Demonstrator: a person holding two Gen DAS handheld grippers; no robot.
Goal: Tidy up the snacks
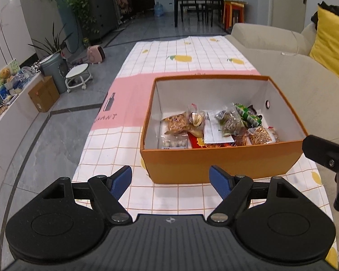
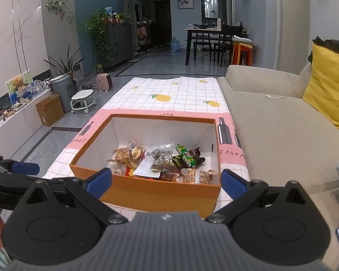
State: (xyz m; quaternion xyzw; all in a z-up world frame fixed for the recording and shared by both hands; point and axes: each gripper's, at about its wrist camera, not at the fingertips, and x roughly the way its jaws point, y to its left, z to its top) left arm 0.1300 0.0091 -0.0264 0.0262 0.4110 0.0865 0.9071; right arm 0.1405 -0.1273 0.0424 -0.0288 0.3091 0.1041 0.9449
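An open orange cardboard box with a white inside (image 1: 217, 160) stands on the counter, which is covered by a white grid-patterned cloth with yellow lemons and a pink band (image 1: 169, 52). Inside the box lies a heap of wrapped snacks (image 1: 214, 126): a clear bag of brown pieces (image 1: 176, 123) toward the left, a white sachet with a serrated edge (image 1: 214, 133) in the middle, a green packet (image 1: 248, 115) toward the far right, and a clear pack of nut-like bars (image 1: 263, 135) at the near right. All of them rest on the box floor, crowded toward its near wall.

The left gripper (image 1: 170, 179) hovers over the cloth just short of the box's near wall, its blue-padded jaws spread wide and holding nothing. The right gripper (image 2: 166, 180) sits at the near wall of the box, its jaws likewise spread wide and empty, one pad at each side of that wall.

A beige sofa (image 2: 271, 113) with a yellow cushion (image 2: 327, 83) runs along the right side of the counter. On the floor to the left stand a small white stool (image 2: 82, 100) and a brown carton (image 2: 49, 109).
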